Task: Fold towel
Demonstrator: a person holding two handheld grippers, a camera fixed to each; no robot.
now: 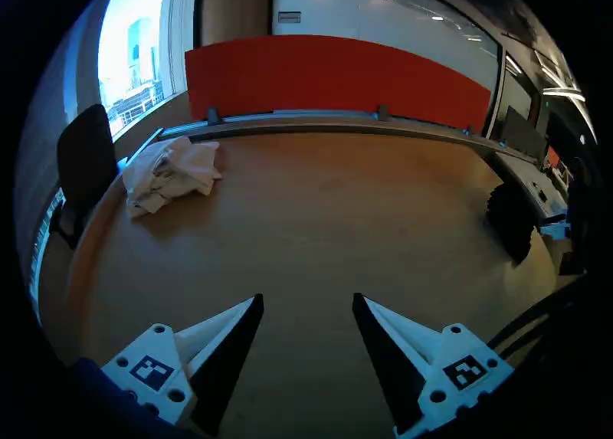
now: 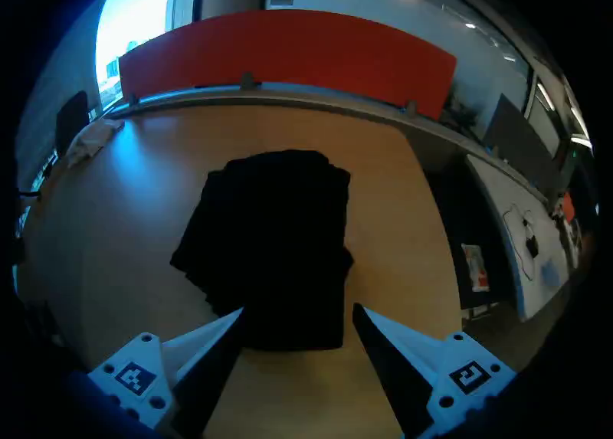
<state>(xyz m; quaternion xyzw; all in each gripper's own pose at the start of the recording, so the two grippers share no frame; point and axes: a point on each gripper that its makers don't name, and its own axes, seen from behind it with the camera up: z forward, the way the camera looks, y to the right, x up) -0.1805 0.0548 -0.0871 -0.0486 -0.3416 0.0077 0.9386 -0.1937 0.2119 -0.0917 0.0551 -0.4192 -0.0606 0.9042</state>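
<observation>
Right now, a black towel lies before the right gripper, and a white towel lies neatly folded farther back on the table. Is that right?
Not quite: the white towel is crumpled in a heap, not neatly folded, as the left gripper view shows. The black towel does lie before the right gripper, on the table.

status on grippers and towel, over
Left gripper open, empty, over desk. Right gripper open at near edge of black towel, lying flat. White towel crumpled at far desk corner, untouched.

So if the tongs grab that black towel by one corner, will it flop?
Probably flop: the black towel looks like soft cloth in folded layers, so a lifted corner would likely droop and unfold. It seems light, and may slide on the smooth table.
</observation>
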